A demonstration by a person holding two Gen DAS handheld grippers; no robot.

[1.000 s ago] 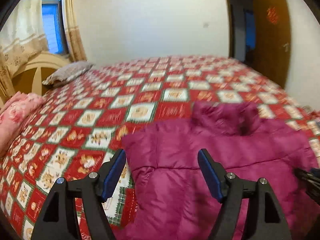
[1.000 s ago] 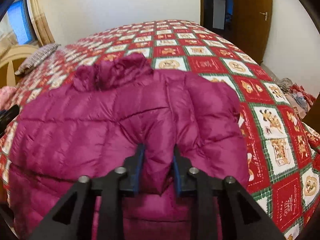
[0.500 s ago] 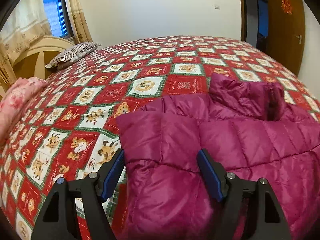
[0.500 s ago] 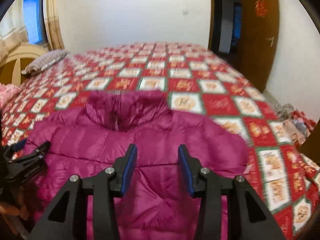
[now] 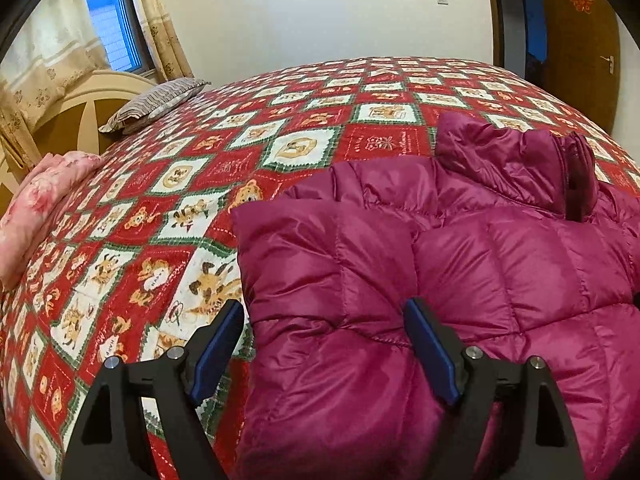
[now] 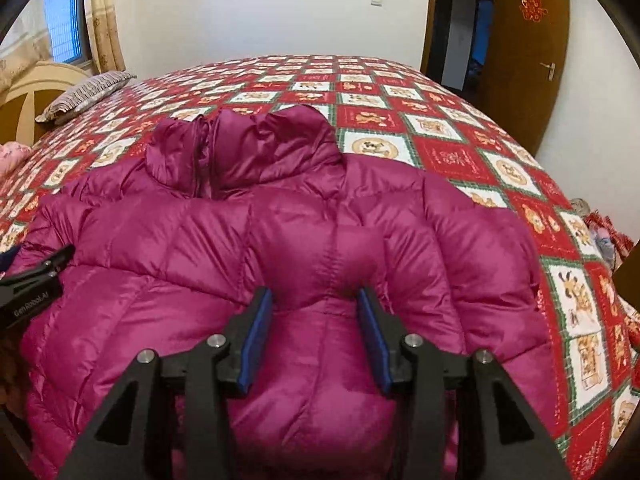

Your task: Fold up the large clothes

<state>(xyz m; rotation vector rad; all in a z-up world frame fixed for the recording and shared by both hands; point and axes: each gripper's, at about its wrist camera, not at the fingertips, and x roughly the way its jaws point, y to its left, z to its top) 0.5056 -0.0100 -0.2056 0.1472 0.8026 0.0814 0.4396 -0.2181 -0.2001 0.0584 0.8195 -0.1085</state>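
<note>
A magenta puffer jacket [image 5: 460,264] lies on the bed near the front edge, collar toward the far side, with a sleeve folded over the body on each side. It fills the right wrist view [image 6: 280,240] too. My left gripper [image 5: 324,332] is open over the jacket's left folded edge, holding nothing. My right gripper [image 6: 316,320] is open, its jaws either side of a puffed ridge of the jacket without clamping it. The left gripper's tip shows at the left edge of the right wrist view [image 6: 36,280].
The bed has a red and white patterned quilt [image 5: 248,148]. A striped pillow [image 5: 156,102] and a wooden headboard [image 5: 76,112] are at far left, with pink bedding [image 5: 36,204]. A brown door [image 6: 524,40] stands at right; clothes lie on the floor [image 6: 600,228].
My right gripper let go of the jacket fold it was clamping and opened. Both grippers drew nearer over the jacket.
</note>
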